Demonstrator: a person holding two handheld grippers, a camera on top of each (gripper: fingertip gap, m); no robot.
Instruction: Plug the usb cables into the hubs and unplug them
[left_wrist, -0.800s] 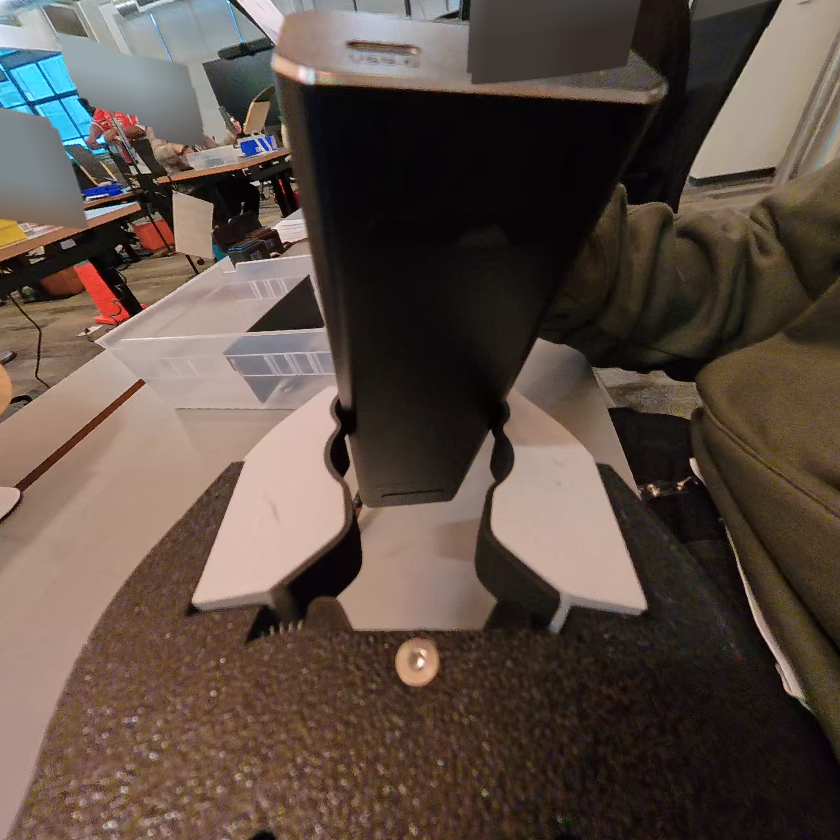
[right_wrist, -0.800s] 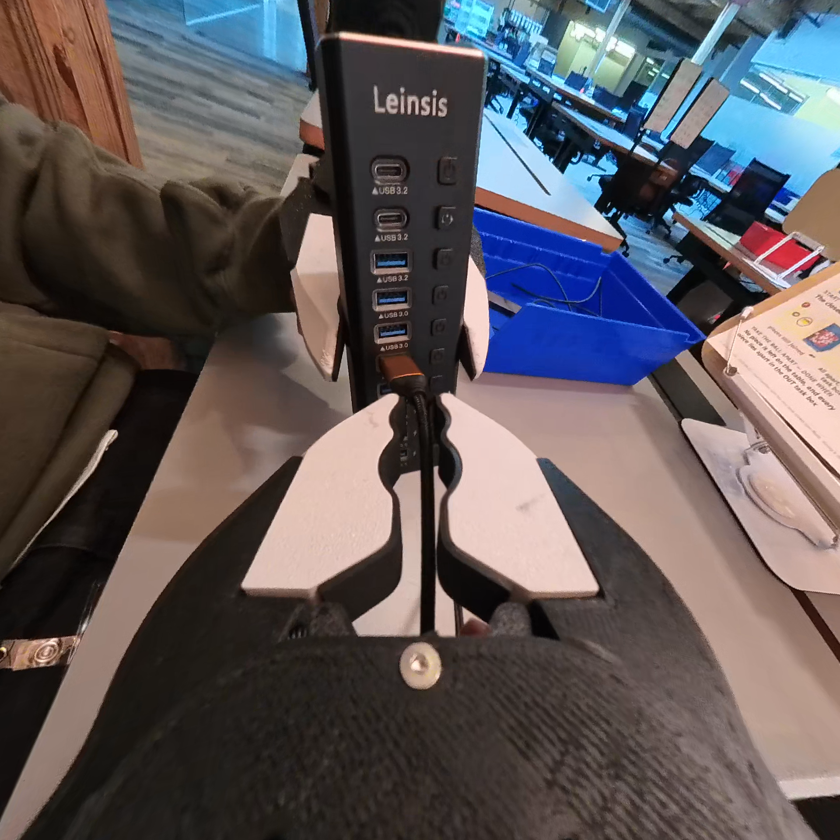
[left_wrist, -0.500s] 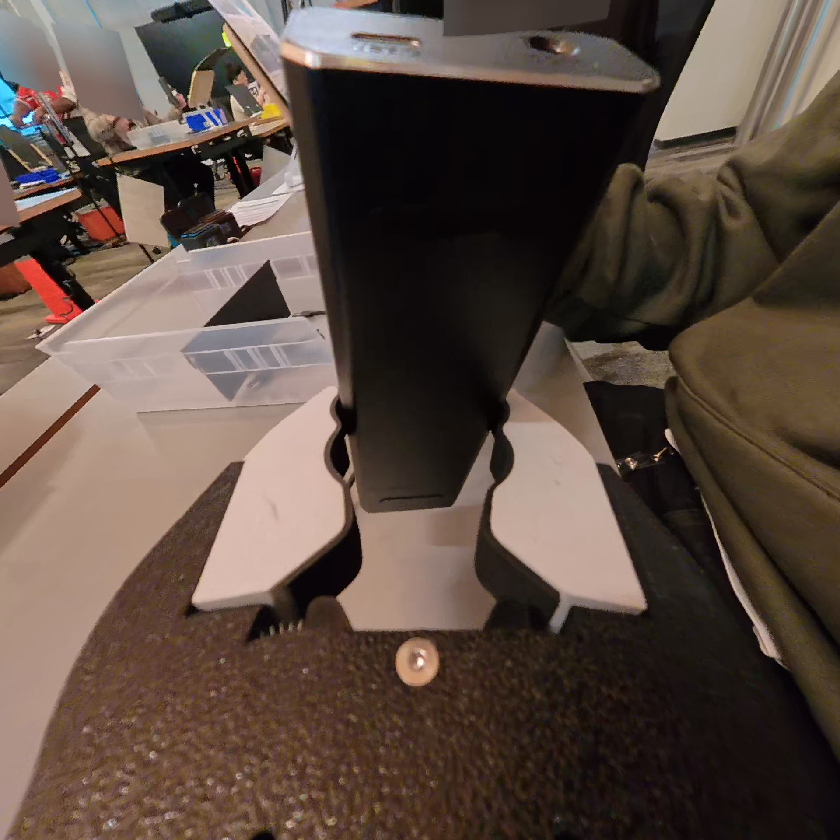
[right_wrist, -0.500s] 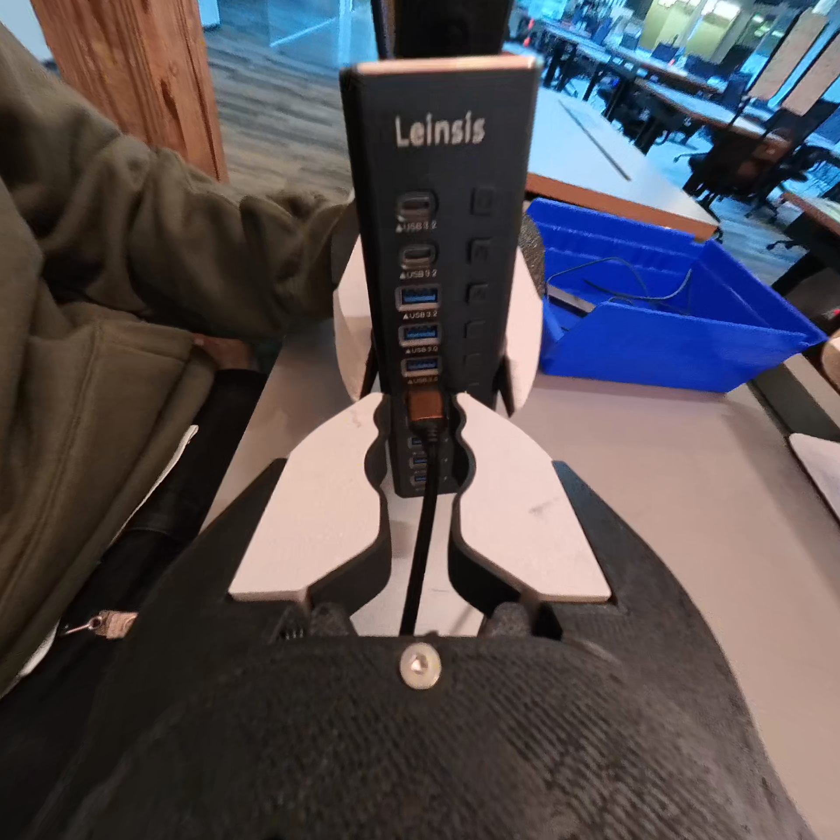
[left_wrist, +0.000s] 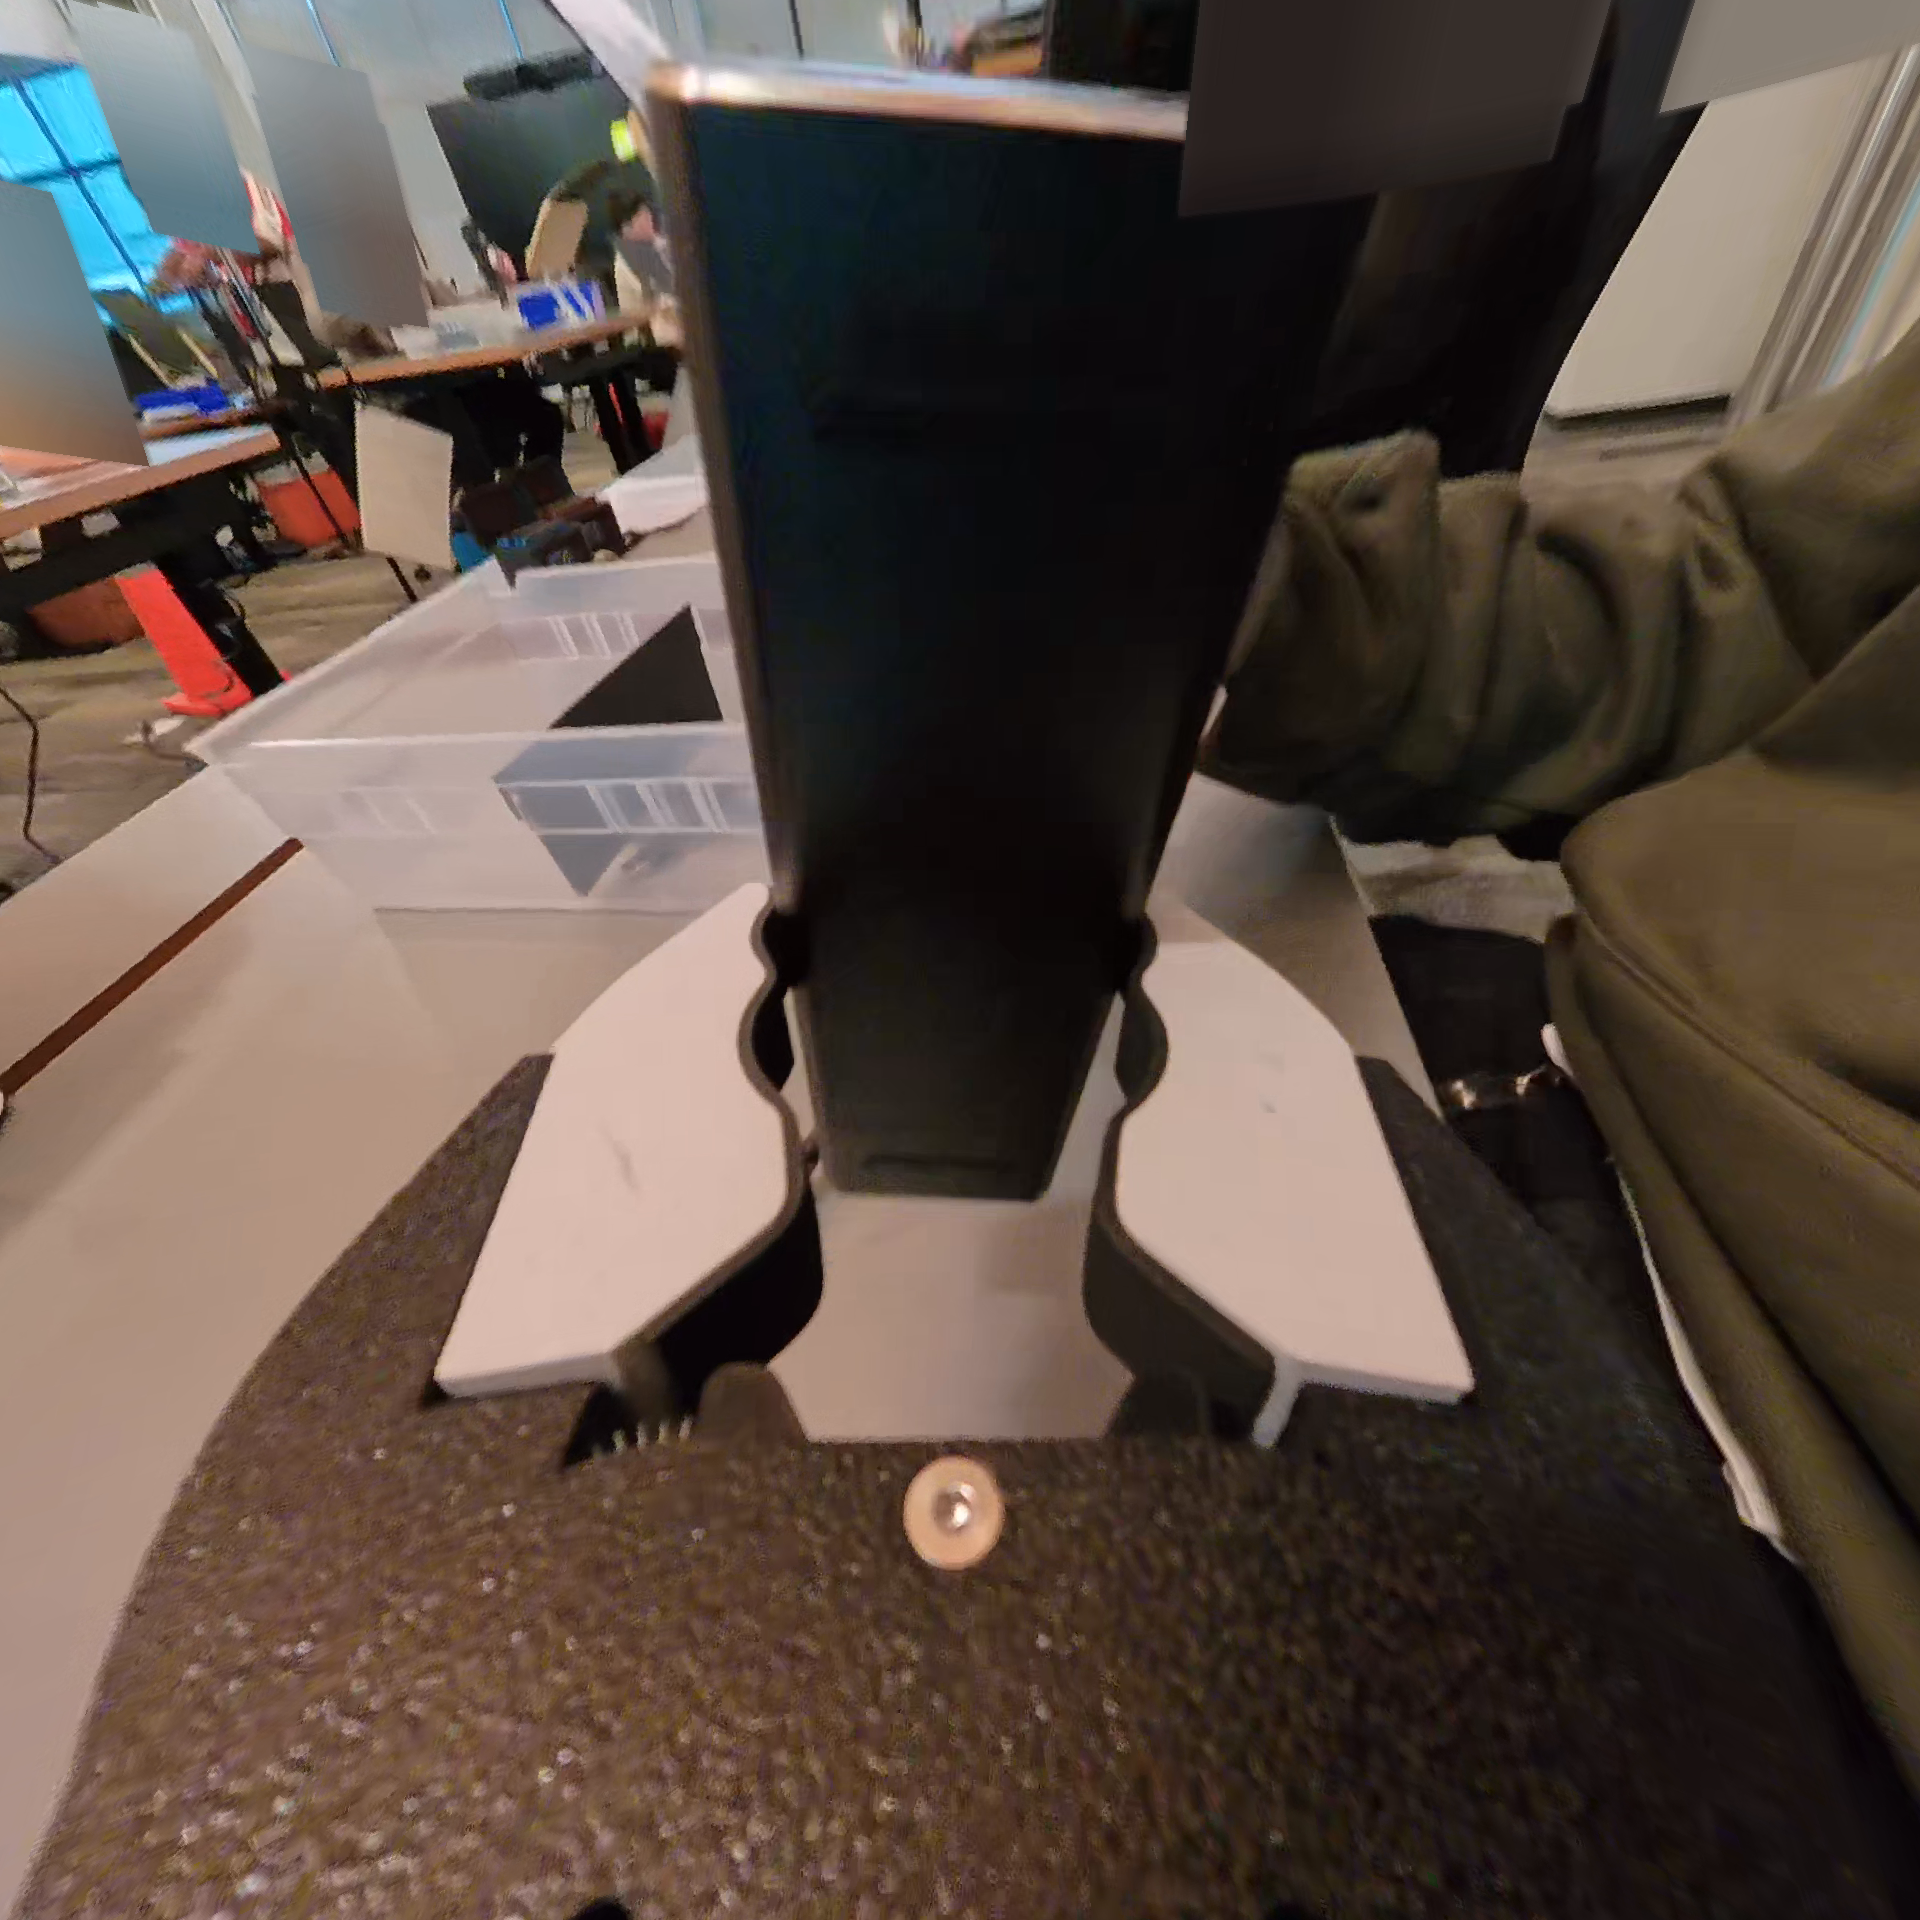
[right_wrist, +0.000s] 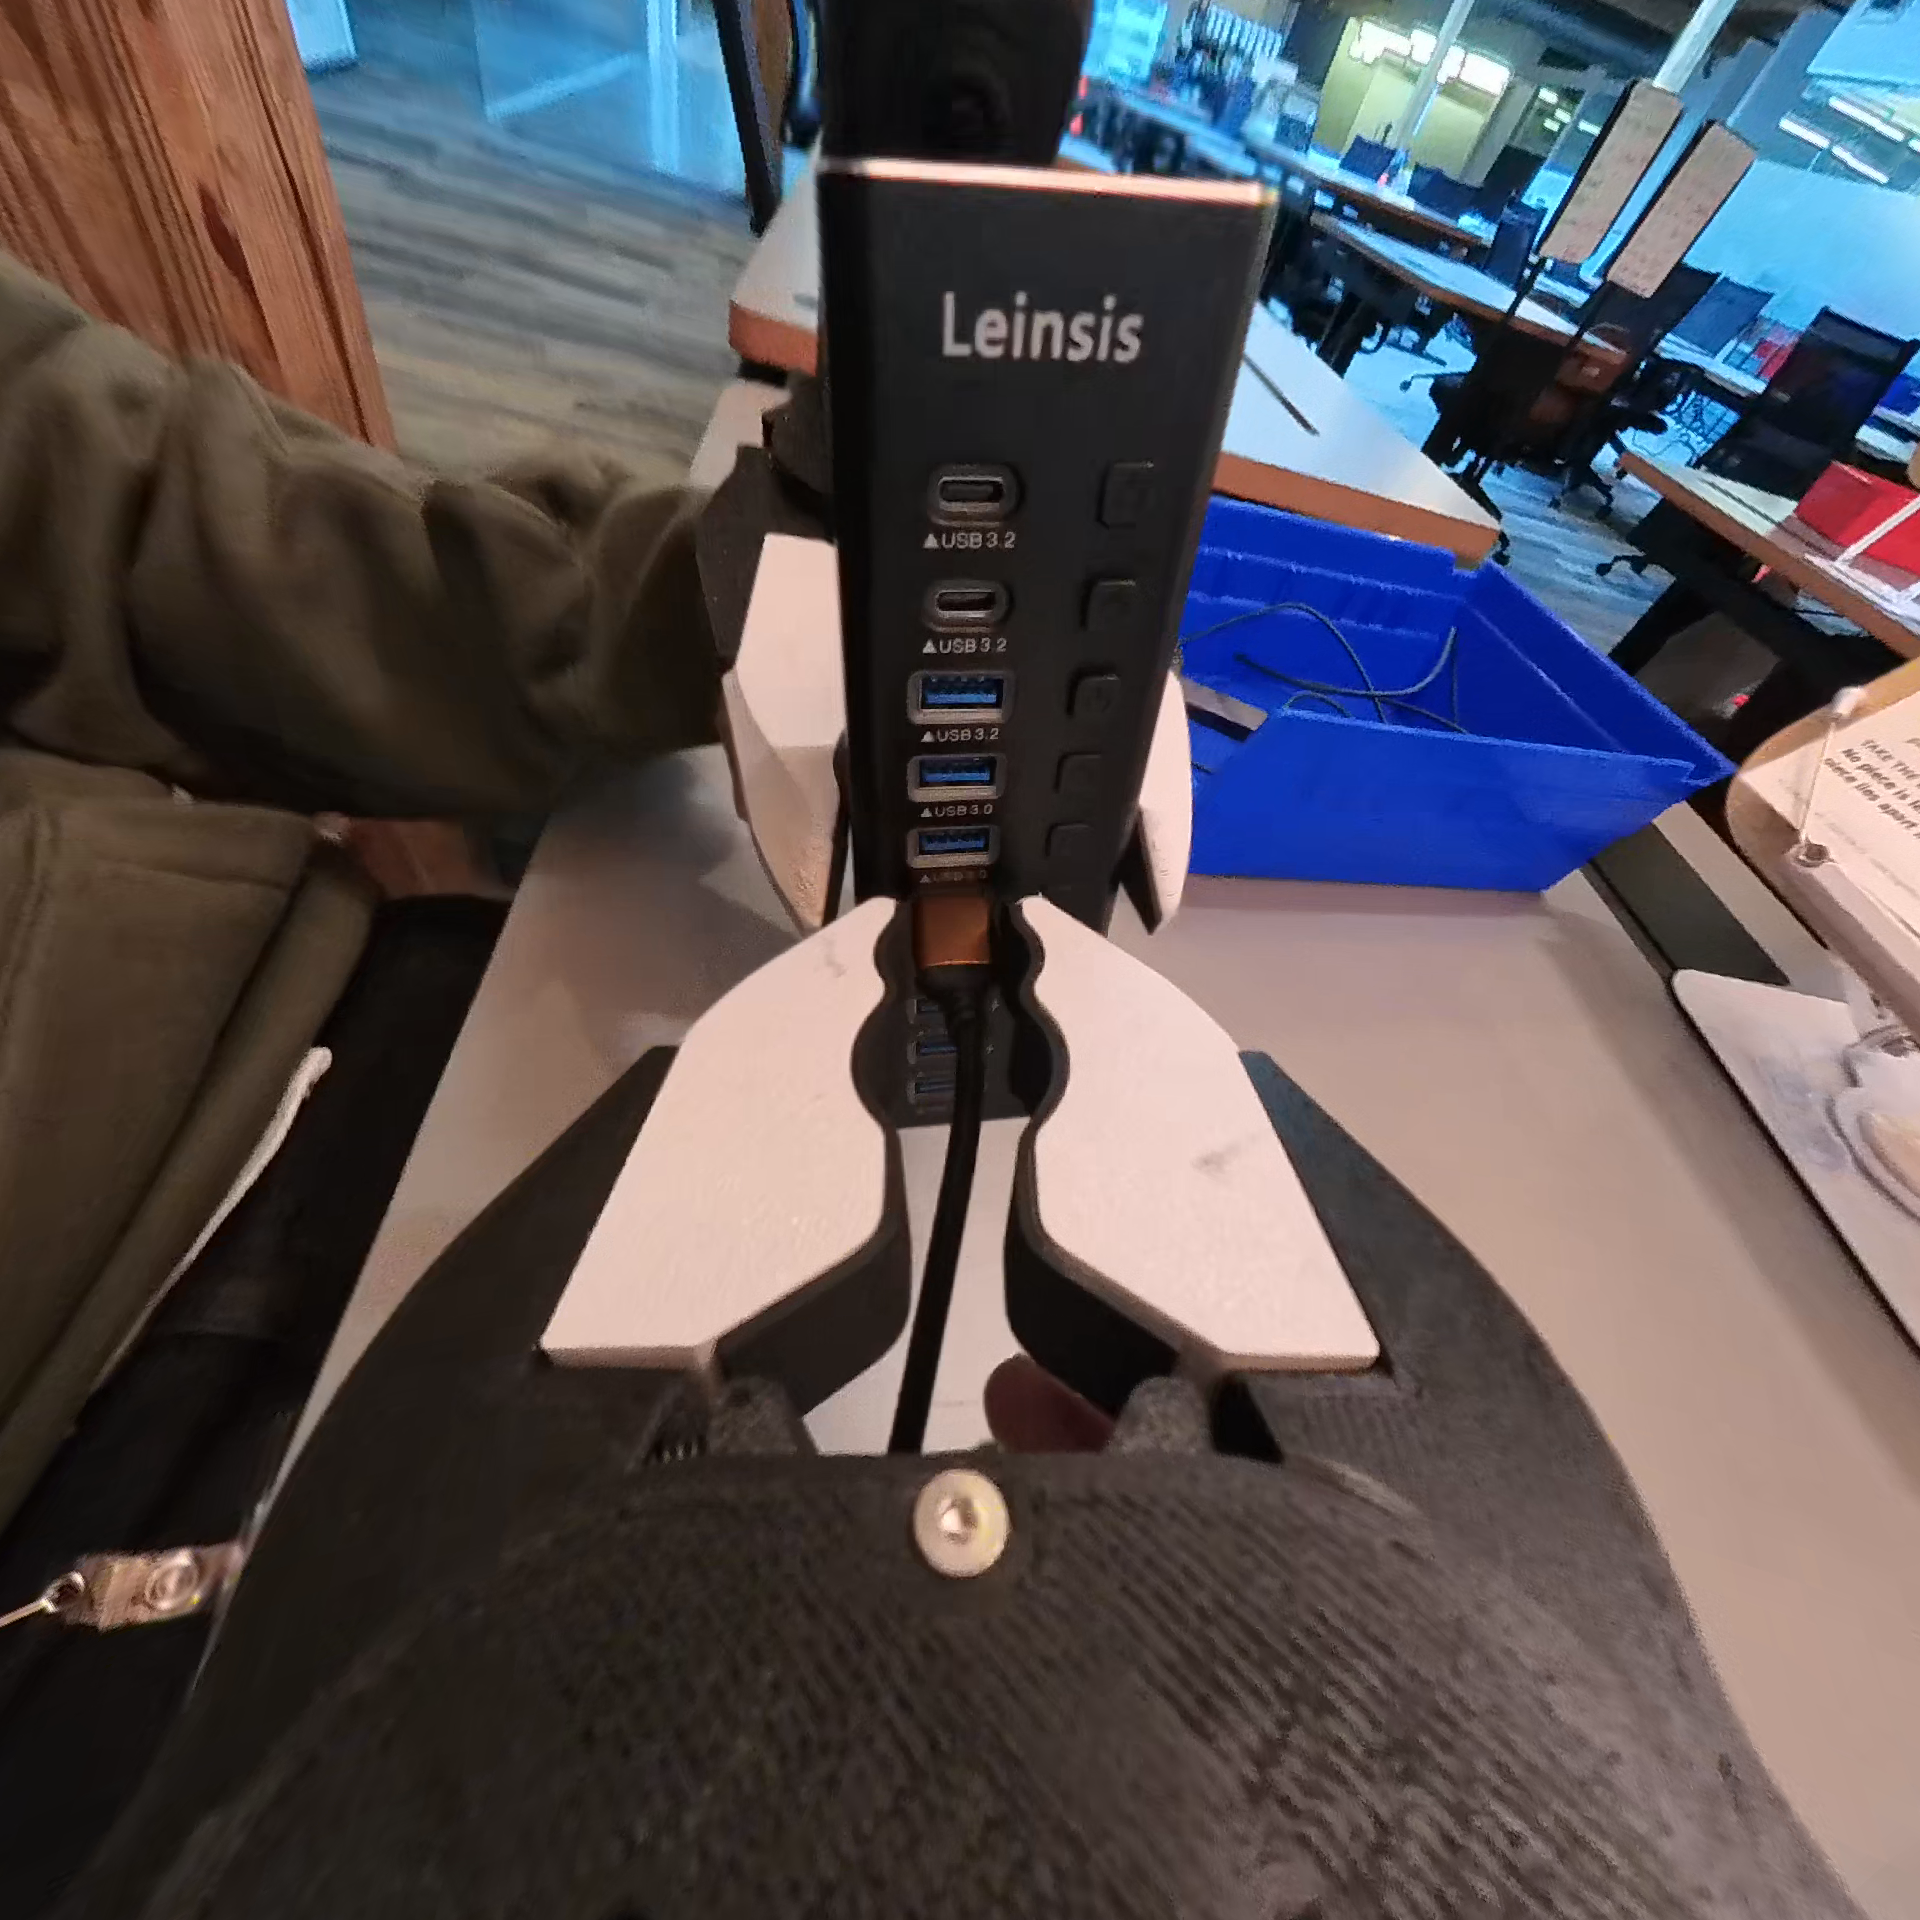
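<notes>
My left claw (left_wrist: 961, 940) is closed on the lower part of the black USB hub (left_wrist: 966, 623), its two white fingers (left_wrist: 665, 1143) pressed against the hub's side edges, so the hub stands upright above the desk (left_wrist: 260, 1091). From this side I see only the plain dark back of the hub.

My right claw (right_wrist: 956, 925) is narrowed around the copper-coloured USB plug (right_wrist: 951, 930), which sits in a port low on the hub's (right_wrist: 1039, 520) front face. The white fingers (right_wrist: 769, 1143) lie close on either side of the plug, though I cannot tell whether they actually pinch it. The black cable (right_wrist: 940, 1247) runs straight back from the plug between the fingers toward the camera. Above the plug the hub shows three blue ports, two smaller oval ports and a column of buttons to their right. The left claw's (right_wrist: 992, 821) white fingers flank the hub behind it.

Outward, an olive-green sleeve (right_wrist: 312, 623) reaches in from the left of the right wrist view. A blue bin (right_wrist: 1455, 790) with thin loose wires inside stands on the desk (right_wrist: 1403, 1039) to the right. In the left wrist view a clear plastic bin (left_wrist: 468, 769) sits on the desk beyond the hub, and the sleeve (left_wrist: 1507, 644) comes in from the right.
</notes>
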